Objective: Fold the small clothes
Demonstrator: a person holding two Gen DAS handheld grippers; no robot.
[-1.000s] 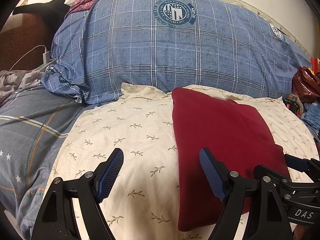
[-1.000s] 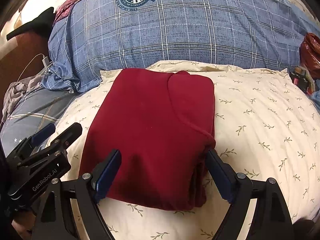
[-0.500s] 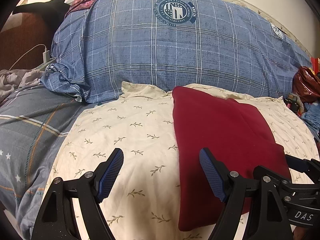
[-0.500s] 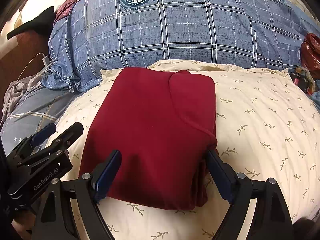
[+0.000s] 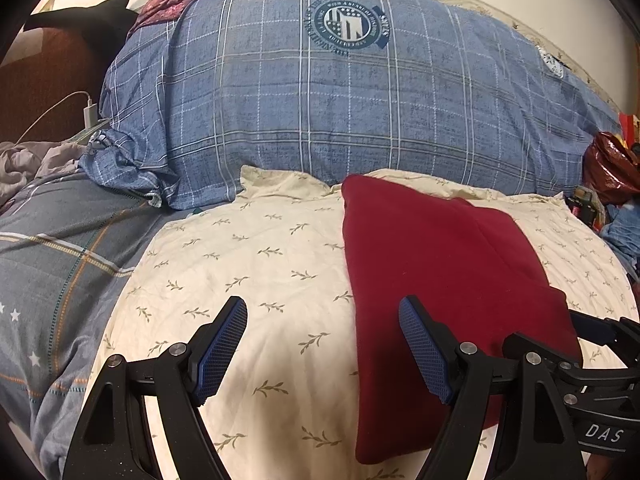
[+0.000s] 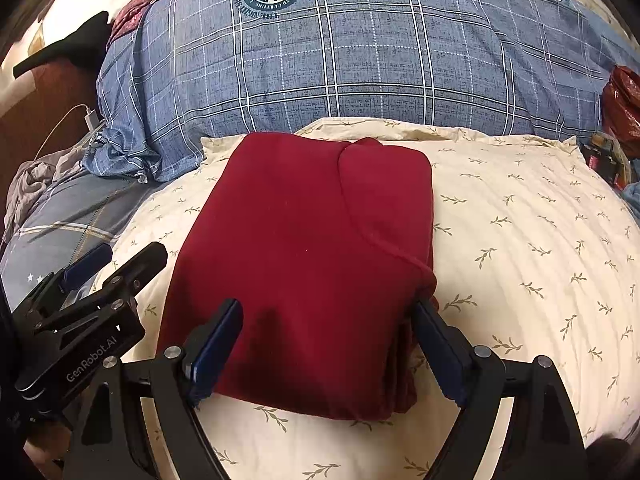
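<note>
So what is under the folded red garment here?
The red garment lies on a cream pillow with a leaf print, which shows around its sides and near edge. The pillow surface directly beneath it is covered, so anything there cannot be seen.

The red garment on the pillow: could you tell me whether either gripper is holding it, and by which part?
Nothing is held. The folded red garment lies on the cream pillow; the right gripper and left gripper are both open.

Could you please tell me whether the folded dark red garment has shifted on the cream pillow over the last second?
No. The folded dark red garment keeps its place against the cream leaf-print pillow; its far edge still meets the pillow's back seam.
</note>
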